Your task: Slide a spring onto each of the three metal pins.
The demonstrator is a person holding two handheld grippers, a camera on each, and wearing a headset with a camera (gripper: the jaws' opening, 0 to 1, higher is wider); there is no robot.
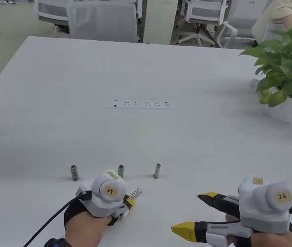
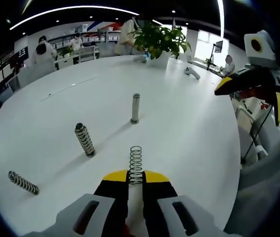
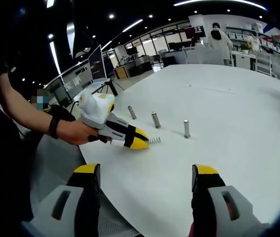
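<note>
The left gripper [image 2: 135, 176] was closed on a spring [image 2: 136, 160]. It pinched the near end, so the coil stuck out ahead of the yellow tips, low over the white table [image 2: 189, 123]. Ahead stood the bare pin [image 2: 135, 108], upright and apart from the held spring. To its left in the left gripper view, the second pin [image 2: 85, 139] wore a coil, and farther left the third pin [image 2: 23, 182] was sleeved too. The right gripper [image 3: 146, 170] was wide open and empty, well off to the right of the pins. A plant [image 1: 282, 62] stood at the table's far right.
</note>
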